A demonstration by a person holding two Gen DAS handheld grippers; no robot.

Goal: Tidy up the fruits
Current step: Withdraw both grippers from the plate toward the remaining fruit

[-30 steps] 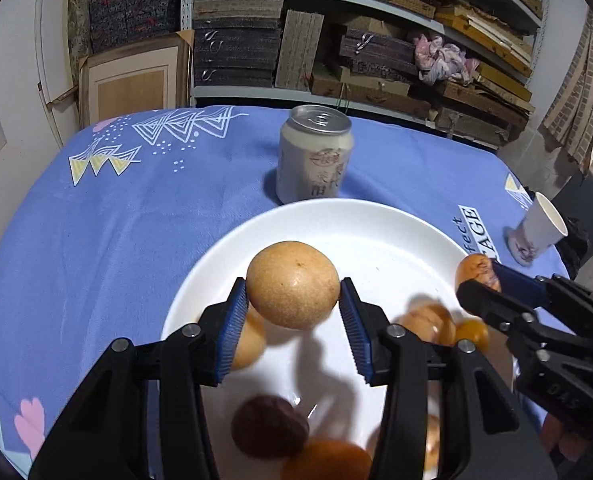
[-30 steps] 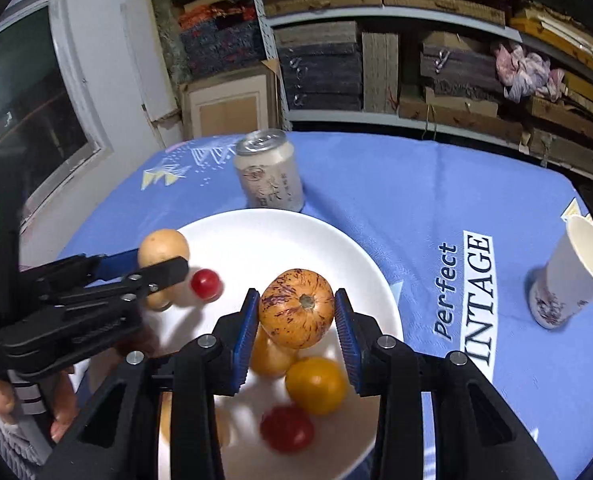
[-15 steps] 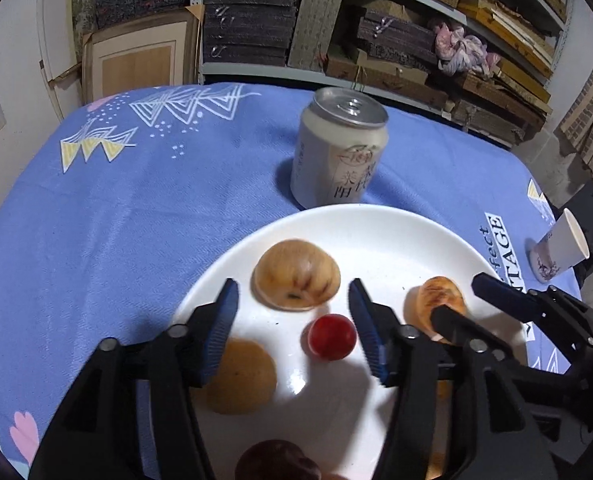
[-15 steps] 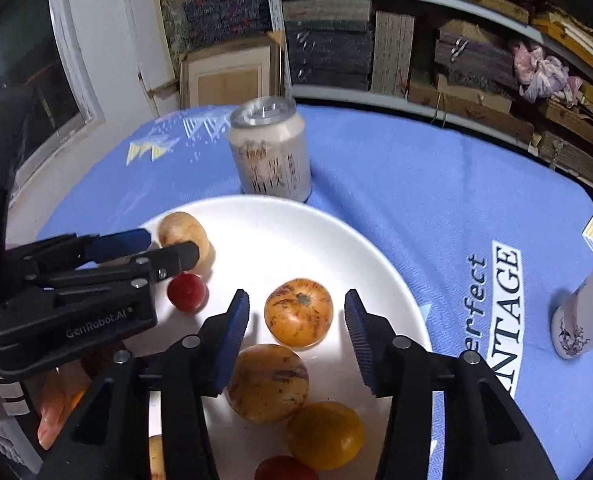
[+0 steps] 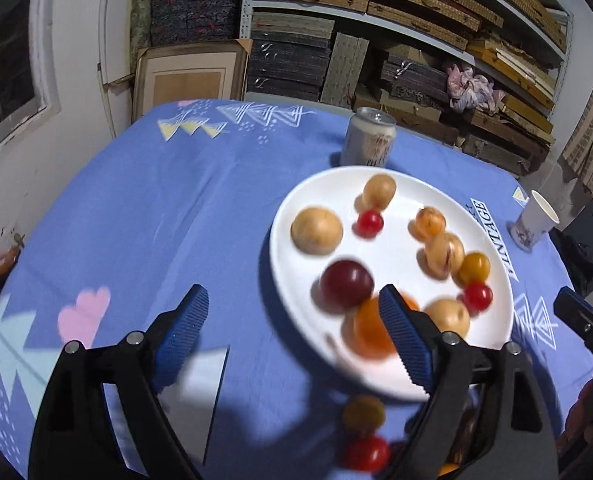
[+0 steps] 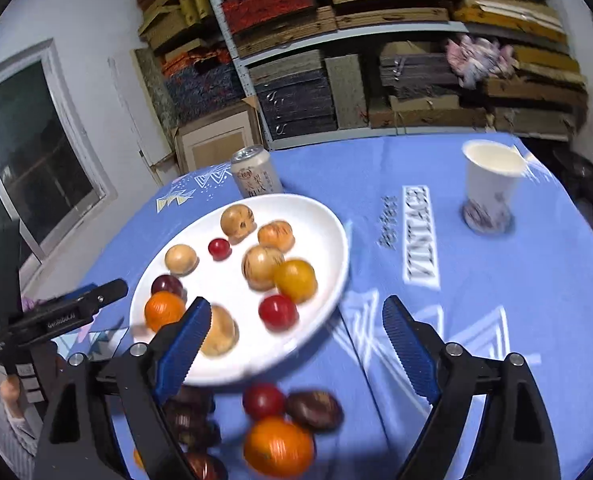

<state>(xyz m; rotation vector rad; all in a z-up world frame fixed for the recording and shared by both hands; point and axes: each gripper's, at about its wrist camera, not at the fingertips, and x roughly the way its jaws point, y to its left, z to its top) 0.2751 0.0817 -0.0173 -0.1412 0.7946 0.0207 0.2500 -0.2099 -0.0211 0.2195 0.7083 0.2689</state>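
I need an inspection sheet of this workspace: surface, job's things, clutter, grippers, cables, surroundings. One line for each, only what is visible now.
Surface: table under a blue tablecloth printed with white triangles and the word VINTAGE.
Job's things: white plate holding several fruits, among them a yellow tomato and a dark plum; more loose fruits lie on the cloth at the near edge.
Clutter: drink can upright just behind the plate; paper cup upright, apart to the right.
Grippers: left gripper and right gripper have just been opening; both open, nothing between the pads.
Cables: nothing seen.
Surroundings: shelves stacked with flat boxes, a window at the left.
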